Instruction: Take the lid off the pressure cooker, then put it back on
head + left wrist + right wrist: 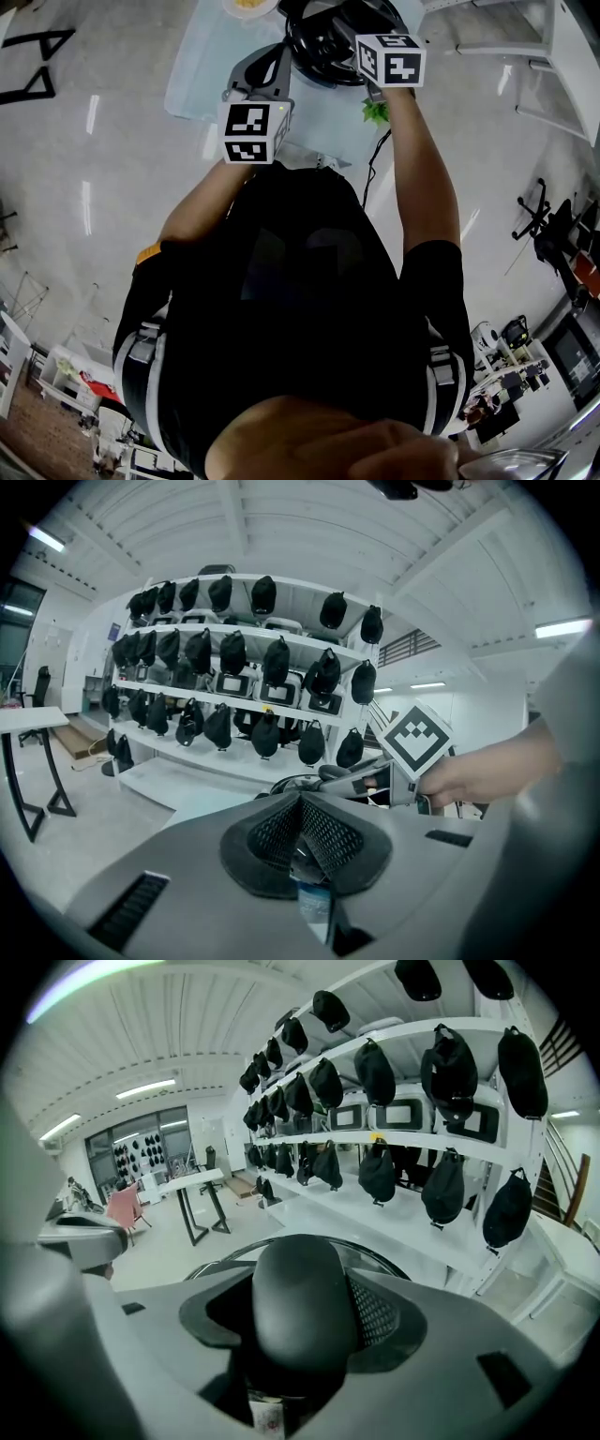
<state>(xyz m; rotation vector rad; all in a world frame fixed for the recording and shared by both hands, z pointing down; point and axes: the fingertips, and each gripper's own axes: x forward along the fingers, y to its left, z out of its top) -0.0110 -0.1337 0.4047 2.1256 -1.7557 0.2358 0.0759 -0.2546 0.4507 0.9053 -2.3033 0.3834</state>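
lid handle (pixel 300 1288) pinched in right gripper (pixel 302 1321) fingers | left gripper (pixel 300 808) fingers pressed together | lid (pixel 309 61) mostly hidden

This is a big, bright indoor hall fitted out as a lab or test workspace. A white ribbed ceiling (pixel 281 527) carries long strip lights (pixel 562 628) over a glossy pale floor (pixel 84 169). A tall white rack (pixel 178 776) holds rows of black hanging gear (pixel 232 652), with small screened devices (pixel 230 682) set between them. White tables on black legs (pixel 28 719), office chairs (pixel 534 202) and a staircase (pixel 408 647) stand around it.
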